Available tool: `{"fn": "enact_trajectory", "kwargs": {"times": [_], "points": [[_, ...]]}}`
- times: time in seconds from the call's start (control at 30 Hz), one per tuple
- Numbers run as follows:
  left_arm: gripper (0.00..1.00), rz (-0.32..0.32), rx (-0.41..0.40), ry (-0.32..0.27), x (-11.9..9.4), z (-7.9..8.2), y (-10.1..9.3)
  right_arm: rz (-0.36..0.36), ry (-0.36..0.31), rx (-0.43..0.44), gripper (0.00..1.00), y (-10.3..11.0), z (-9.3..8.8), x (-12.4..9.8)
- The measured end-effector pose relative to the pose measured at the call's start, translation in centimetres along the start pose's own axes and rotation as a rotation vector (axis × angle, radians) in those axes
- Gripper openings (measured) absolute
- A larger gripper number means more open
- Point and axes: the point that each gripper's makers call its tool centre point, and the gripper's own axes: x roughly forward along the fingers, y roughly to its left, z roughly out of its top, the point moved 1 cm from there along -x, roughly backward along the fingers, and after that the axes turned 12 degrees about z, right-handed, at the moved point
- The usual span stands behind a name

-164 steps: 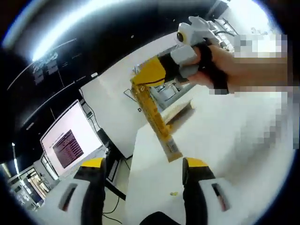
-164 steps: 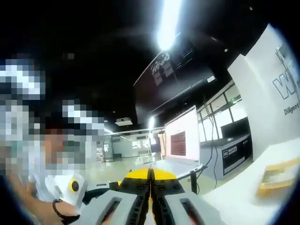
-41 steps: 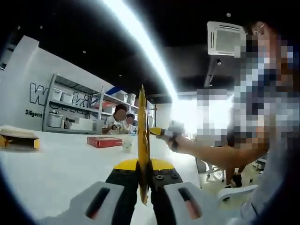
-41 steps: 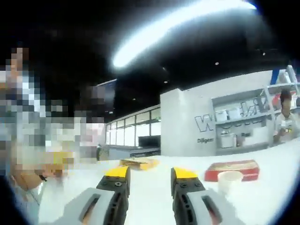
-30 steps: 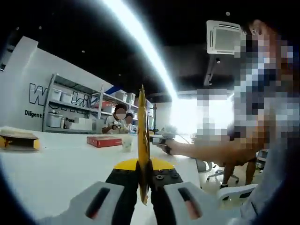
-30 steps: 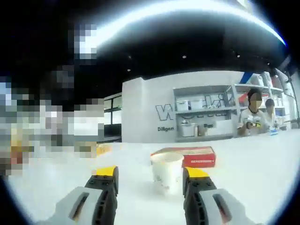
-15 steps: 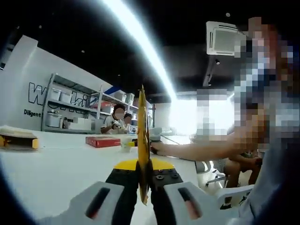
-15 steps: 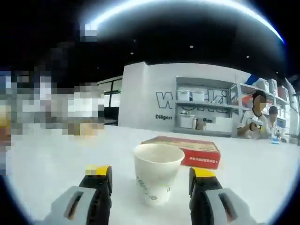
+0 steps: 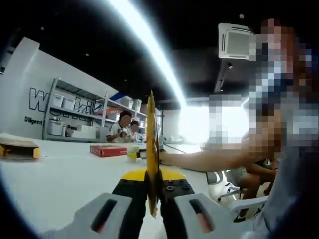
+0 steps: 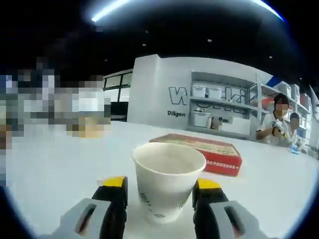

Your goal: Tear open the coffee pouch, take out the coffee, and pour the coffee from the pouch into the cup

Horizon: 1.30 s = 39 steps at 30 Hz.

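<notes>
Left hand-held gripper (image 9: 153, 186) clamped on upright coffee pouch (image 9: 152, 149), keeping contents in; right hand-held gripper (image 10: 160, 196) spread around paper cup (image 10: 168, 181) on desk (image 10: 60, 164), likely to steady it.

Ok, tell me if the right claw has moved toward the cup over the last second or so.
Yes. The right claw has closed in: the cup now sits between its jaws and hides more of the red box behind it.
</notes>
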Motion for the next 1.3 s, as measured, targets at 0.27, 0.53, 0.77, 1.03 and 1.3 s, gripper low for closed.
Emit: {"fn": "enact_trajectory", "kwargs": {"times": [0.27, 0.53, 0.77, 1.03, 1.3], "points": [[0.11, -0.004, 0.003, -0.007, 0.0, 0.1, -0.1, -0.01, -0.014, 0.041, 0.43, -0.7, 0.1, -0.2], [0.1, -0.003, 0.002, -0.011, 0.0, 0.2, 0.0, -0.011, -0.005, 0.05, 0.4, -0.8, -0.1, 0.1], [0.1, 0.001, 0.006, -0.009, -0.1, 0.1, 0.1, 0.069, -0.01, 0.046, 0.38, 1.2, 0.1, 0.3], [0.1, -0.002, -0.001, -0.011, -0.1, 0.2, 0.1, 0.244, -0.016, 0.019, 0.38, 6.4, 0.5, 0.3], [0.1, -0.006, 0.0, -0.011, -0.1, 0.2, 0.0, 0.457, -0.025, 0.017, 0.38, 15.6, 1.3, -0.4]]}}
